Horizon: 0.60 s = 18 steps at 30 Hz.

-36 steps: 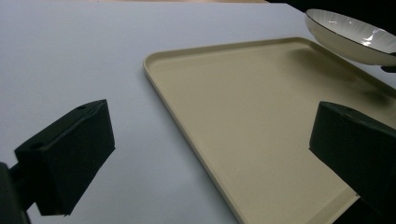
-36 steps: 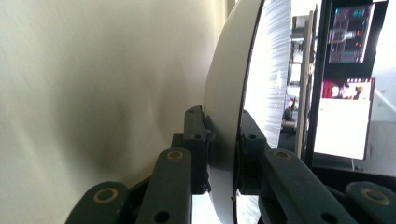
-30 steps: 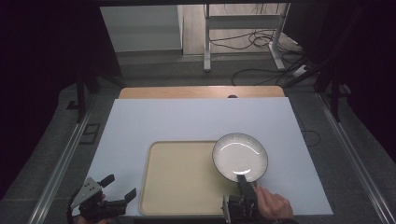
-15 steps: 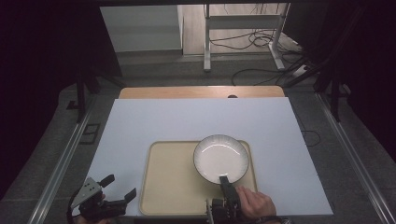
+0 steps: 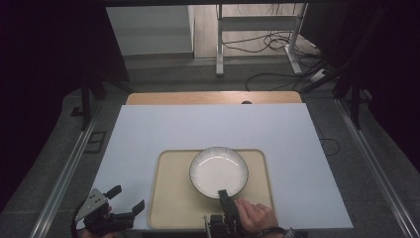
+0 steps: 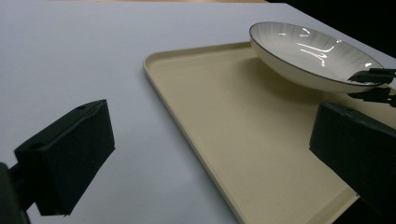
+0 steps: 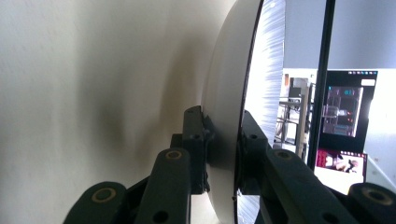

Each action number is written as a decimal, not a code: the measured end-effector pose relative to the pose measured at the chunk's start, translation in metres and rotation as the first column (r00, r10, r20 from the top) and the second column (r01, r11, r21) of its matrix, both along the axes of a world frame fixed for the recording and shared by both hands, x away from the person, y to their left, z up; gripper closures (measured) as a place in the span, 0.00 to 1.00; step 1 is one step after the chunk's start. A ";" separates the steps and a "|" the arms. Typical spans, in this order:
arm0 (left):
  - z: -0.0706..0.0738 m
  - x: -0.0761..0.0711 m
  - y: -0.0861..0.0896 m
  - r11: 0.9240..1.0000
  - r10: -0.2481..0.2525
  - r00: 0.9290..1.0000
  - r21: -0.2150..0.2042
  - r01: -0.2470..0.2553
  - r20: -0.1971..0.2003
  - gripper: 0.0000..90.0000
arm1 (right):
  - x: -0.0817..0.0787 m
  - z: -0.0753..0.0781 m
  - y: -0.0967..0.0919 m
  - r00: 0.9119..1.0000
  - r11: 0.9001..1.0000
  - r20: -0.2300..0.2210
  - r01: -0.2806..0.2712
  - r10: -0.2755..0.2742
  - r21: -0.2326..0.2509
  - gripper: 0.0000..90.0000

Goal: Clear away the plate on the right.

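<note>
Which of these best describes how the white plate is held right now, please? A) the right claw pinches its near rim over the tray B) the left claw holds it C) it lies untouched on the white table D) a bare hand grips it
A: the right claw is shut on the near rim of the plate, above the beige tray.

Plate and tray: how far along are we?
Done: the right gripper has the plate clamped by its near rim, and the plate is over the tray. In hand: the left gripper view shows the plate tilted, apparently raised above the tray. Left: set it down flat and release. The left gripper waits open beside the tray.
</note>
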State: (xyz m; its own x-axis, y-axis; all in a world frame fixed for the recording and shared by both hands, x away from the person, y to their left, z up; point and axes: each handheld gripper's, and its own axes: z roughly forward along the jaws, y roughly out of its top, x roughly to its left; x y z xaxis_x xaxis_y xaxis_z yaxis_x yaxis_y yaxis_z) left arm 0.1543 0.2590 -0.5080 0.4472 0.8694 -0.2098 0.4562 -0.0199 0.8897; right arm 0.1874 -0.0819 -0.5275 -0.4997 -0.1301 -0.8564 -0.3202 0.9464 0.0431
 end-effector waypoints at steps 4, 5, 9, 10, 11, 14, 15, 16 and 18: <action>0.000 0.000 0.000 1.000 -0.001 1.000 0.000 0.001 0.000 0.00 | 0.001 -0.003 0.005 1.000 1.000 -0.002 -0.021 0.021 -0.011 0.86; 0.000 0.000 0.000 1.000 -0.001 1.000 -0.001 0.001 0.000 0.00 | 0.001 -0.005 0.008 1.000 1.000 -0.006 -0.022 0.022 -0.022 0.86; 0.000 0.000 0.000 1.000 -0.002 1.000 0.000 0.002 0.000 0.00 | 0.002 -0.010 0.012 1.000 0.999 -0.024 -0.020 0.019 -0.031 0.86; 0.000 0.000 0.000 1.000 -0.002 1.000 0.000 0.002 0.001 0.00 | 0.002 -0.011 0.013 0.999 0.999 -0.024 -0.022 0.021 -0.030 0.86; 0.000 0.000 0.000 1.000 -0.002 1.000 0.000 0.002 0.000 0.00 | 0.002 -0.012 0.013 0.999 0.999 -0.028 -0.024 0.023 -0.037 0.86; 0.000 0.000 0.000 1.000 -0.003 1.000 -0.001 0.003 -0.001 0.00 | 0.002 -0.015 0.014 0.999 0.999 -0.027 -0.025 0.024 -0.038 0.86; 0.000 0.000 0.000 1.000 -0.003 1.000 0.000 0.003 -0.001 0.00 | 0.002 -0.016 0.014 0.999 0.998 -0.021 -0.031 0.030 -0.049 0.86; 0.000 0.000 0.000 1.000 -0.003 1.000 0.000 0.003 -0.001 0.00 | 0.002 -0.016 0.014 0.999 0.998 -0.021 -0.031 0.030 -0.049 0.86; 0.000 0.000 0.000 1.000 -0.003 1.000 0.000 0.003 -0.001 0.00 | 0.001 -0.019 0.014 0.999 0.999 -0.020 -0.033 0.032 -0.042 0.86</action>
State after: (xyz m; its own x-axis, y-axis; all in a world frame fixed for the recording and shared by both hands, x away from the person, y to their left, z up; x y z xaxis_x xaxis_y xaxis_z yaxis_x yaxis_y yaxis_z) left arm 0.1547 0.2586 -0.5080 0.4499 0.8680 -0.2102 0.4570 -0.0216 0.8892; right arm 0.1886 -0.0681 -0.5467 -0.5115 -0.1823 -0.8397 -0.3502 0.9366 0.0099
